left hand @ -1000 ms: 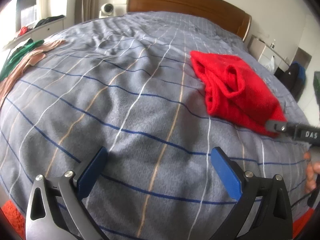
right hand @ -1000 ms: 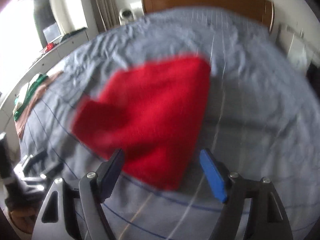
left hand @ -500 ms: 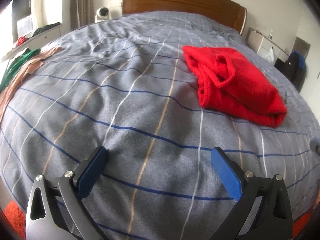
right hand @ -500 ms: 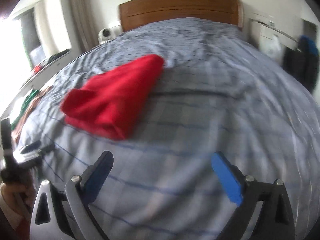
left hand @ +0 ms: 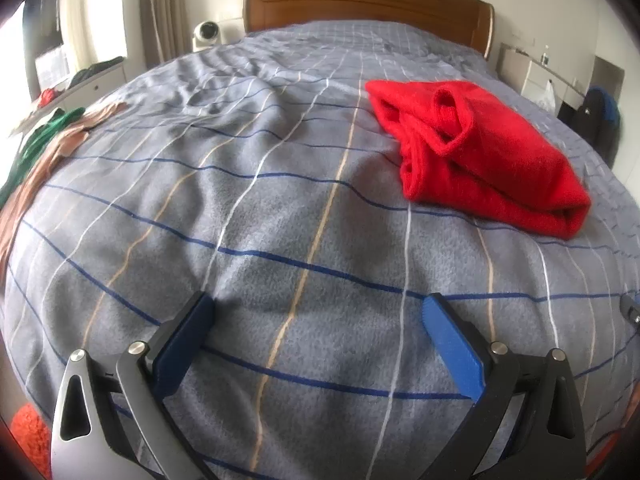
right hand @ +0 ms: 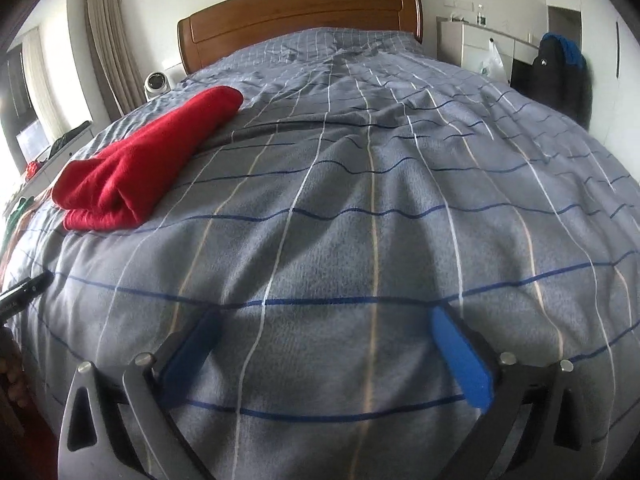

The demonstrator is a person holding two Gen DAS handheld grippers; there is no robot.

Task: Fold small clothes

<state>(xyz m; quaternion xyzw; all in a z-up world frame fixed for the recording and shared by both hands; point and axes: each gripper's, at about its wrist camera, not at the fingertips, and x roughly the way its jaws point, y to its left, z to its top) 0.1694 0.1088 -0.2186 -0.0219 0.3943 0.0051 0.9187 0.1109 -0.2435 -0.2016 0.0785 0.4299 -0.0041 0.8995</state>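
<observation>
A folded red knit garment (left hand: 480,156) lies on the grey checked bedspread (left hand: 280,200), to the right in the left wrist view and at the upper left in the right wrist view (right hand: 148,156). My left gripper (left hand: 318,308) is open and empty, low over the bedspread near the foot of the bed, well short of the garment. My right gripper (right hand: 326,320) is open and empty over bare bedspread (right hand: 380,200), to the right of the garment. The left gripper's tip shows at the left edge of the right wrist view (right hand: 28,288).
Green and tan clothes (left hand: 44,140) lie at the bed's left edge. A wooden headboard (left hand: 360,4) is at the far end. A white cabinet (right hand: 484,48) and a dark bag (right hand: 560,76) stand to the right. A small white fan (right hand: 157,82) is by the headboard.
My right gripper has let go of the red garment and pulled back to the right, so the garment now lies folded by itself. My left gripper has barely moved.
</observation>
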